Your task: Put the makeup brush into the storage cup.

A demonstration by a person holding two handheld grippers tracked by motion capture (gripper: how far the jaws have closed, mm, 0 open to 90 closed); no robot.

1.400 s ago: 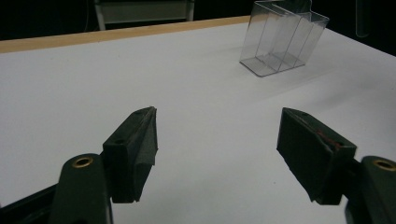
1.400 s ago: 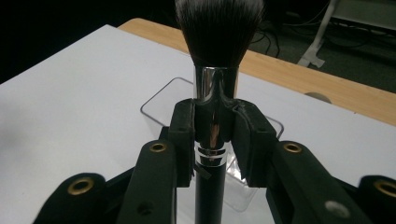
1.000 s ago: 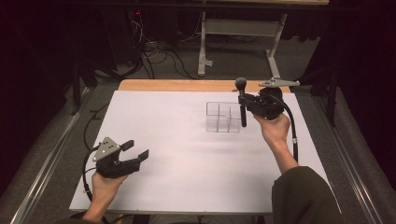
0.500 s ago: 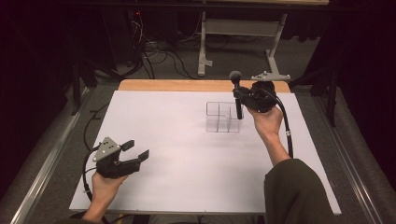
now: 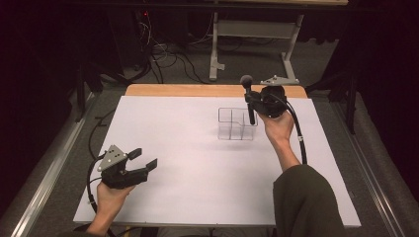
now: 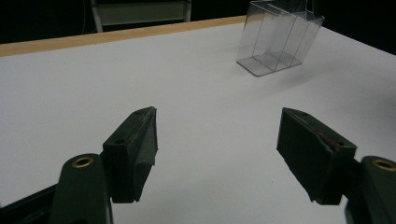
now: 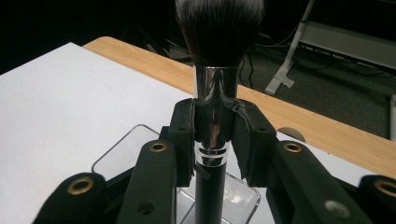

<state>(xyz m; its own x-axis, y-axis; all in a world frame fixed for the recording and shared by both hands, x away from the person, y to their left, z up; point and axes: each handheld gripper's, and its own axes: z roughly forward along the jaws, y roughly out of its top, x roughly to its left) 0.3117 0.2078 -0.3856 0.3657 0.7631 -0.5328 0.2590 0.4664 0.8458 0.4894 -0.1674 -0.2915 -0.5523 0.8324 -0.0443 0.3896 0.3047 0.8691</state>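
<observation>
Upper right of frame, right gripper point(image 5: 253, 101) is clamping upright brush point(image 5: 248, 98) over organizer point(image 5: 237, 124); left gripper point(image 5: 143, 159), lower left, is gaping empty.

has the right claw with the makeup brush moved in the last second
Yes. In the high view the right claw, shut on the black makeup brush, has shifted toward the table's far edge, higher against the clear plastic compartment organiser, which stayed put.

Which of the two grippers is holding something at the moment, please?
The right gripper, at the far side above the clear organizer: its fingers clamp an upright makeup brush. The left gripper, near the table's front edge, is open and empty.
</observation>
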